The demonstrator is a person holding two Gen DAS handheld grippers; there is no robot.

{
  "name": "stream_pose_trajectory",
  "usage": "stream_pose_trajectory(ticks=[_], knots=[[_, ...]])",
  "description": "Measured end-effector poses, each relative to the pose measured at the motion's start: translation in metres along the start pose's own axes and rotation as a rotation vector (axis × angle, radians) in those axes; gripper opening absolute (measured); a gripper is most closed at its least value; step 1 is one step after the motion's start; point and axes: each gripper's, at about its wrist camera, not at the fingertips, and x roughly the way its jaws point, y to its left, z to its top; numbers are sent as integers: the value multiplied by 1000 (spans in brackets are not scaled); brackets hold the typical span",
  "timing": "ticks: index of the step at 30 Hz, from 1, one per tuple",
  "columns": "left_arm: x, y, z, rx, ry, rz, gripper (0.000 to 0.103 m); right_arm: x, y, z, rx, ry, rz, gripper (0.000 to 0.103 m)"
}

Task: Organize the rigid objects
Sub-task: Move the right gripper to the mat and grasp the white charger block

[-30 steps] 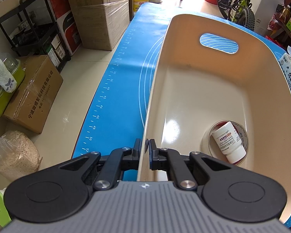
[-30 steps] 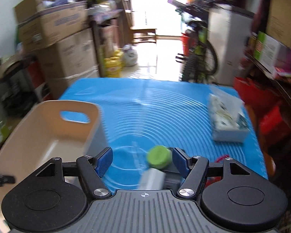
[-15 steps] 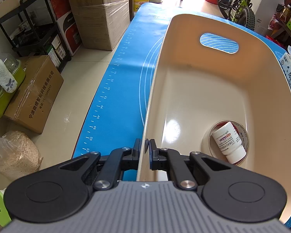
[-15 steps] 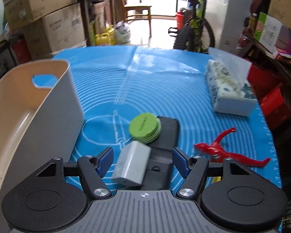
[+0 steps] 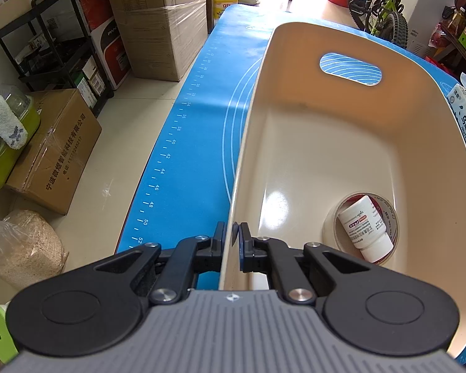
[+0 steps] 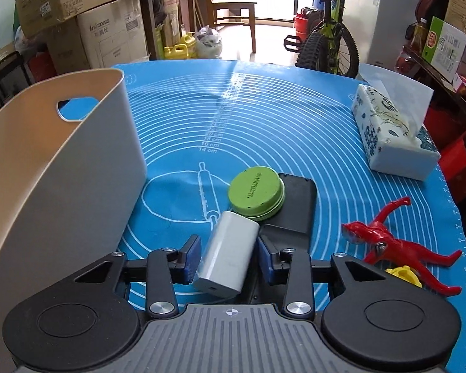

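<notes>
While the left gripper [image 5: 235, 242] is clamped on the near rim of the cream plastic bin [image 5: 341, 143], steadying it, only a small part of the sorting looks done: inside the bin, ahead and to the right of that gripper, lie a roll of tape [image 5: 362, 227] and a white pill bottle [image 5: 365, 228] resting within the ring of the tape. Everything else is out on the blue mat [image 6: 264, 118] that covers the counter. The right gripper [image 6: 228, 256] has just been closing, and its blue pads now stand on either side of a small white rounded block [image 6: 225, 255], perhaps a charger or power bank; the pads look at or just shy of its sides, and I cannot tell whether they press yet, so I judge the grasp as not yet secured. Just beyond that gripper a green round tin [image 6: 257, 193] sits partly on a flat black device [image 6: 290, 202], touching the far end of the white block. To its right lie a red toy figure [image 6: 394, 242] and a yellow piece [image 6: 404, 275], which I cannot identify. Farther right, a tissue pack [image 6: 391, 136] stands well apart; being soft, it probably stays out. The bin stands to the left of the right gripper, near enough for a short carry. By my reckoning two items are stowed and four or five remain.
</notes>
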Motion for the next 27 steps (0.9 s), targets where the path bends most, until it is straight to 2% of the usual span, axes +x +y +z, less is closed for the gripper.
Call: stream_pose_trajectory(ticks=[7, 8, 14, 22, 27], knots=[[0, 0, 0, 0, 0, 0, 9, 11, 10, -1, -17, -12, -33, 48], [0, 0, 0, 0, 0, 0, 9, 12, 11, -1, -21, -10, -42, 37], [0, 0, 0, -1, 0, 0, 9, 8, 2, 0, 30, -13, -22, 36], [0, 0, 0, -1, 0, 0, 9, -16, 0, 9, 49, -67, -25, 36], [0, 0, 0, 0, 0, 0, 9, -46, 0, 19, 71, -135, -1, 36]])
